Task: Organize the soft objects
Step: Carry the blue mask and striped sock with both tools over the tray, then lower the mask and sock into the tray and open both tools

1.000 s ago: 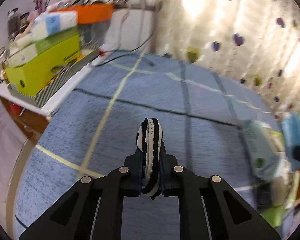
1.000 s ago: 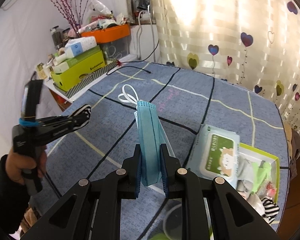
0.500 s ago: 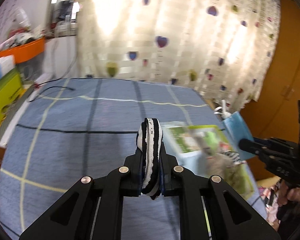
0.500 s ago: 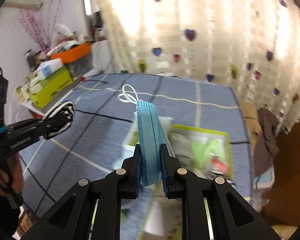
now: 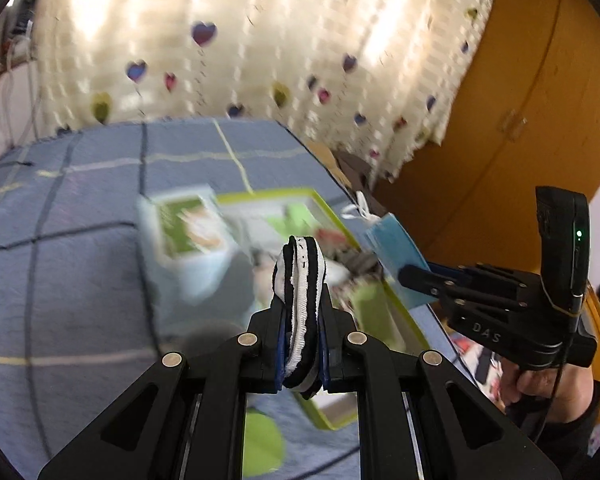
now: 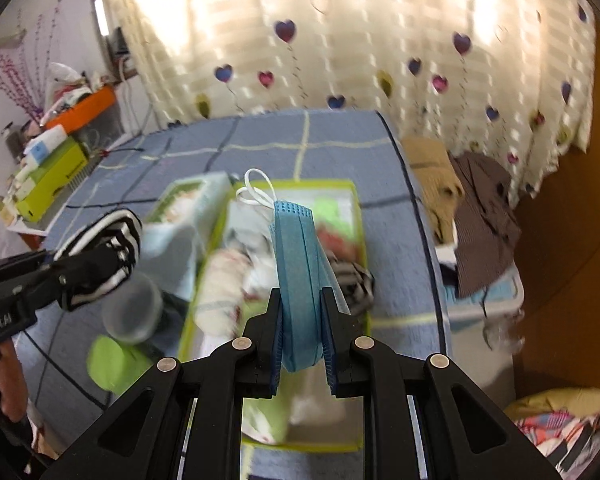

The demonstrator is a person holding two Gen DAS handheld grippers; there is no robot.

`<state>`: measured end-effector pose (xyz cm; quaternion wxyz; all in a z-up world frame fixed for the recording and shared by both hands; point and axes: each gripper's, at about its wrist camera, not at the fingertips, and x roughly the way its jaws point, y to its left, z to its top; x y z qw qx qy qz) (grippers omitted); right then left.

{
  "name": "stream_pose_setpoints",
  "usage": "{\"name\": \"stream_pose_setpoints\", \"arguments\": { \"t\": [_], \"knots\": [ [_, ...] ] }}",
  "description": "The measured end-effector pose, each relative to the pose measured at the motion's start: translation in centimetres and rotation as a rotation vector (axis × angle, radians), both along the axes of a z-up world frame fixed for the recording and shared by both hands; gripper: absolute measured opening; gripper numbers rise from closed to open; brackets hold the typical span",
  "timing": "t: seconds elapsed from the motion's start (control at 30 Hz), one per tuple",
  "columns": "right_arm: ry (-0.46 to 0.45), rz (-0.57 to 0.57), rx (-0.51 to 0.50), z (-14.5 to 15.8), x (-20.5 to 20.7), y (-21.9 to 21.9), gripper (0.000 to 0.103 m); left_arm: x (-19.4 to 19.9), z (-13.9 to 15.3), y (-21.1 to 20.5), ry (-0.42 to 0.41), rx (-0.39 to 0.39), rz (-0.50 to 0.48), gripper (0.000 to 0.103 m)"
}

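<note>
The left gripper (image 5: 300, 344) is closed tight on a black and white striped sock (image 5: 299, 280). The sock is folded, and it sticks up between the two black fingers. In the right wrist view the same sock (image 6: 100, 240) shows at the left side, pinched in that gripper, with part of a hand (image 6: 4, 384) below it.

The right gripper (image 6: 303, 340) is closed on a blue face mask (image 6: 300, 272). The mask is folded flat and stands up between the fingers. Its white ear loops (image 6: 256, 192) stick out at the top. In the left wrist view the right gripper (image 5: 410, 276) comes in from the right side with the mask (image 5: 396, 248) in it, and a hand (image 5: 540, 388) holds its handle.

Both grippers are over a bed with a blue checked blanket (image 6: 260, 148). On the blanket lies a flat box with a bright green rim (image 6: 358, 216). Soft things are piled inside it (they are too blurry to name). The mask is above this box. A pack of wipes (image 6: 184, 200) with a green label lies just beside the box.

Behind the bed hangs a pale curtain with little hearts (image 6: 340, 40). Brown clothes (image 6: 480, 208) lie at the right side of the bed. A yellow-green box (image 6: 52, 176) sits on a shelf at the left.
</note>
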<state>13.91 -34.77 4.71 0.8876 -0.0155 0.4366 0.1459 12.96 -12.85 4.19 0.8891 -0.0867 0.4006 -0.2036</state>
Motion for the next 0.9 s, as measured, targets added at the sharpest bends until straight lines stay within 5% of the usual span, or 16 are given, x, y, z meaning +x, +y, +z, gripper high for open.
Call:
{"name": "stream_pose_setpoints", "arguments": {
  "t": [0.37,0.43,0.57,0.9],
  "knots": [
    [0.105,-0.030,0.006,-4.7,-1.9,-1.6,0.022,-0.3,-4.1,-4.8,0.120,0.031,-0.081,0.014],
    [0.104,-0.026,0.009,-4.7,-2.2,-1.7,0.041,-0.4,-4.2,-5.1,0.120,0.038,-0.082,0.021],
    [0.078,-0.027,0.012,-3.9,-3.0,-2.1,0.046,-0.9,-3.8,-4.7,0.099,0.028,-0.075,0.045],
    [0.030,-0.019,0.032,-2.0,-5.2,-2.0,0.046,-2.1,-2.4,-3.9,0.062,0.021,-0.039,0.045]
  ]
}}
